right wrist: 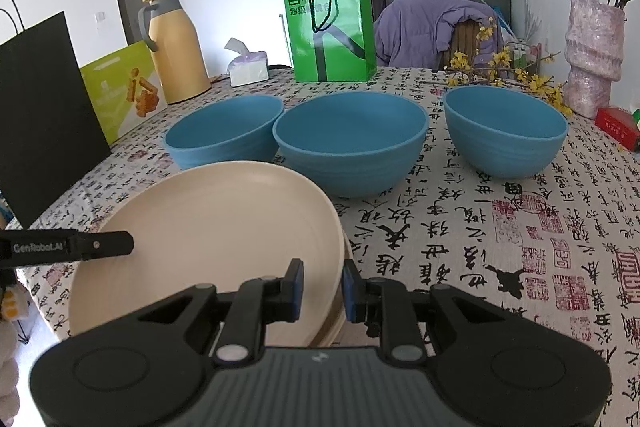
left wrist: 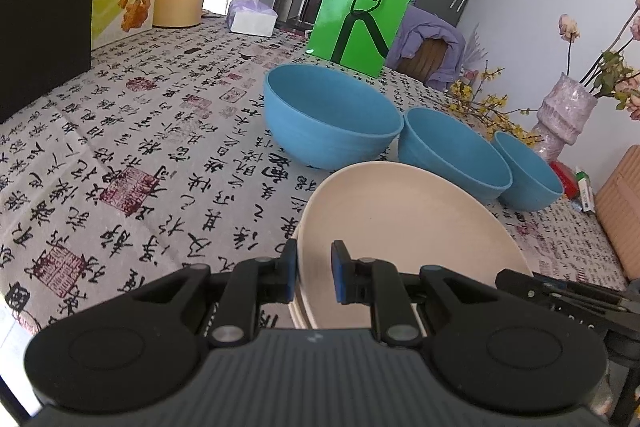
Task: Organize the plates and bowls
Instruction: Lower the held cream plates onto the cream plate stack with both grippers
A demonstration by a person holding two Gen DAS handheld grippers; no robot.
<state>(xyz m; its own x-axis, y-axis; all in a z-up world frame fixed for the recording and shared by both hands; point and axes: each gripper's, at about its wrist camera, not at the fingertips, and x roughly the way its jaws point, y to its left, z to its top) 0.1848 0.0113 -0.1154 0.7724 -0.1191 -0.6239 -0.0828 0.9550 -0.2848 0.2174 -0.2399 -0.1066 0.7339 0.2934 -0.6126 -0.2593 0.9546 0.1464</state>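
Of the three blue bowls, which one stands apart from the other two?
The rightmost blue bowl, nearest the pink vase. Bare tablecloth separates it from the middle bowl, which touches or nearly touches the left bowl.

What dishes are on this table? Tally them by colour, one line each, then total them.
Blue bowls: 3, the left bowl, the middle bowl and the right bowl.
Cream plates: at least 2, the top plate lying on a stack whose lower rim shows; the exact number is hidden.
Total: at least 5.
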